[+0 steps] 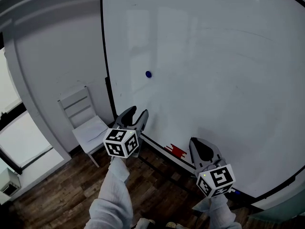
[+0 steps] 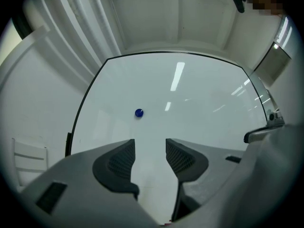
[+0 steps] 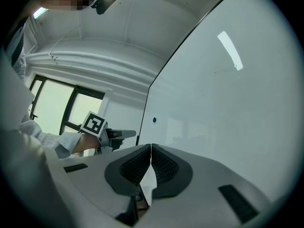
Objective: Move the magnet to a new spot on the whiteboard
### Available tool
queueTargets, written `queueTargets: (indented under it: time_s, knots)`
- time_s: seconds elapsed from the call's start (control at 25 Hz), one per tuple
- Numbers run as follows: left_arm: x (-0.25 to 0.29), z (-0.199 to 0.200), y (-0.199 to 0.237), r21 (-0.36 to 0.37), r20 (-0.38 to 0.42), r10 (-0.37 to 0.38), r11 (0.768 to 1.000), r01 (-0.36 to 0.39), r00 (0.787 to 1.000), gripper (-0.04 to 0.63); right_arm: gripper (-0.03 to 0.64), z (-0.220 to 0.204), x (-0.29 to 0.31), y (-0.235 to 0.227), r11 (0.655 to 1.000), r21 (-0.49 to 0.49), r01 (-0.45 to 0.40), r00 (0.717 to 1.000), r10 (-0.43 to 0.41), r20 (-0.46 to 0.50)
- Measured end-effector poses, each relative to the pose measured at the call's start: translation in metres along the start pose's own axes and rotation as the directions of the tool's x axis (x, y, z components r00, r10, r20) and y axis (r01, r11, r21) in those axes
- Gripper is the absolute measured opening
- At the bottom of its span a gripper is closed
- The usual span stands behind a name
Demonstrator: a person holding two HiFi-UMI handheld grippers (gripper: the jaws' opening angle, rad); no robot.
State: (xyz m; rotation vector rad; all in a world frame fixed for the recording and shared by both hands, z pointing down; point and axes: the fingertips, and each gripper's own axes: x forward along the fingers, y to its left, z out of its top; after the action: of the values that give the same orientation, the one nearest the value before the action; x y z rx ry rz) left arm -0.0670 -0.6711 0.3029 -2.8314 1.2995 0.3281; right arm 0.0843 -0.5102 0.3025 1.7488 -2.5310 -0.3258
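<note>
Your left gripper holds its jaws apart with nothing between them, below the blue magnet near the left edge of the whiteboard. Your right gripper, near the bottom edge, is closed and empty.

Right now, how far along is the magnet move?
Done: nothing visible; the blue magnet sits on the whiteboard, untouched. In hand: the left gripper points at the board, jaws apart and empty, magnet ahead above the gap. The right gripper hangs lower, jaws together, holding nothing. Left: close in, grip the magnet, place it elsewhere.
</note>
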Motion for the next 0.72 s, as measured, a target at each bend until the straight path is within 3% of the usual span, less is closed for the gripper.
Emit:
queueTargets:
  time_s: [0.36,0.72]
  knots:
    - [-0.037,-0.029,-0.028,-0.008,-0.072,-0.038,0.999,0.037,0.997,0.196,0.028,-0.024,-0.012,-0.002,0.997,0.074,-0.015,1.0,0.017,-0.017]
    - [-0.075,-0.057,-0.048,-0.078,-0.094,-0.038,0.997,0.031,0.995,0.195,0.028,-0.048,-0.024,0.001,0.988,0.147,-0.036,0.999,0.041,-0.032]
